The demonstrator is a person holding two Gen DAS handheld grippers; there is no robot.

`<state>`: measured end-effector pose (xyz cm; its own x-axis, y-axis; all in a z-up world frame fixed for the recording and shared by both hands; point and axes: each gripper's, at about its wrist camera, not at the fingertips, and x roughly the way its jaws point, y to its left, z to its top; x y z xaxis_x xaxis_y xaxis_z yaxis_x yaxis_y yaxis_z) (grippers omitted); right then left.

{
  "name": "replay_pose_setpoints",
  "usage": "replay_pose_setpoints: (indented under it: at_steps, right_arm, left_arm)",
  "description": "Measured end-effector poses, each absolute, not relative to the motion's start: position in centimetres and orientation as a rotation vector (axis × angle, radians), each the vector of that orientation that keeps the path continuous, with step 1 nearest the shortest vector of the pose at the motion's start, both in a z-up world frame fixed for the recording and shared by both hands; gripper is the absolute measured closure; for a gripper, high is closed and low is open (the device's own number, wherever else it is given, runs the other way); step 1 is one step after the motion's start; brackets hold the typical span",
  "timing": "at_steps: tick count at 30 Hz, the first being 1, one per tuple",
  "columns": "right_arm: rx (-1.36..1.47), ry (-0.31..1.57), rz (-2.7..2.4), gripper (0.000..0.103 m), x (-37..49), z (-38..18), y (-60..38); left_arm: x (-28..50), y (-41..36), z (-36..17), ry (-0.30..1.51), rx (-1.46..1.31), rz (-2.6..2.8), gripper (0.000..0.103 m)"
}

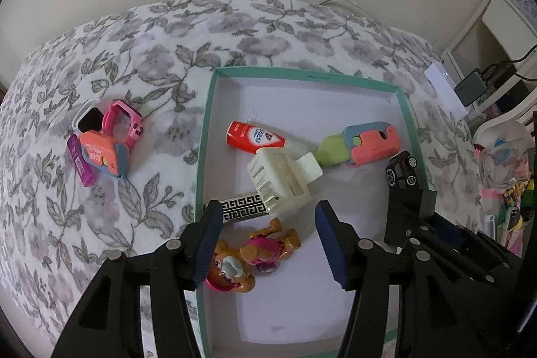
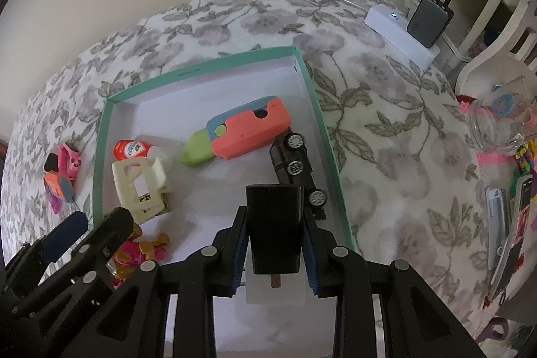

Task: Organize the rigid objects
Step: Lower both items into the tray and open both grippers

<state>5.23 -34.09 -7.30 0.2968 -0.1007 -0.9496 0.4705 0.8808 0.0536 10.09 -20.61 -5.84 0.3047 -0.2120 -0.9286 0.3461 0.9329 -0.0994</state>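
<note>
The right gripper (image 2: 273,234) points steeply down over the near right part of the teal-rimmed box (image 2: 100,136), its blue pads clamped on the flanks of a black block (image 2: 273,223) (a short brown stub pokes from the block's near end). Just beyond the block a black toy car (image 2: 295,170) lies on its side against the right wall, wheels showing.

The left gripper (image 1: 268,237) also tilts steeply down, at the box's near left corner, with its jaws standing apart and gripping nothing; the left finger (image 1: 208,237) hangs over the rim. Between and below the fingers lies a brown-and-pink toy dog figure (image 1: 258,254) on the white floor of the box.

Farther in sit a cream hair claw (image 1: 282,183) over a black-and-white patterned bar (image 1: 241,207), a red-and-white bottle (image 1: 255,136) and a coral, blue and green toy (image 1: 362,145).

Outside the box, on the floral bedspread (image 1: 134,62), a pink watch (image 1: 122,121), a coral toy (image 1: 100,153) and a purple tube (image 1: 80,165) lie in a touching cluster.
</note>
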Motion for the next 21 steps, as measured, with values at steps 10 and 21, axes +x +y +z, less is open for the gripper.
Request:
replay_pose_setpoints:
  at_steps: [10, 21]
  right_arm:
    - [0.328, 1.178, -0.391, 0.058, 5.0, -5.2, -33.8]
    - [0.276, 1.127, -0.410, 0.053, 4.9, -2.7, -33.1]
  left_arm:
    - [10.4, -20.0, -4.6, 1.192, 0.083, -0.372, 0.044]
    - [10.9, -18.2, -3.0, 1.153, 0.032, -0.310, 0.044]
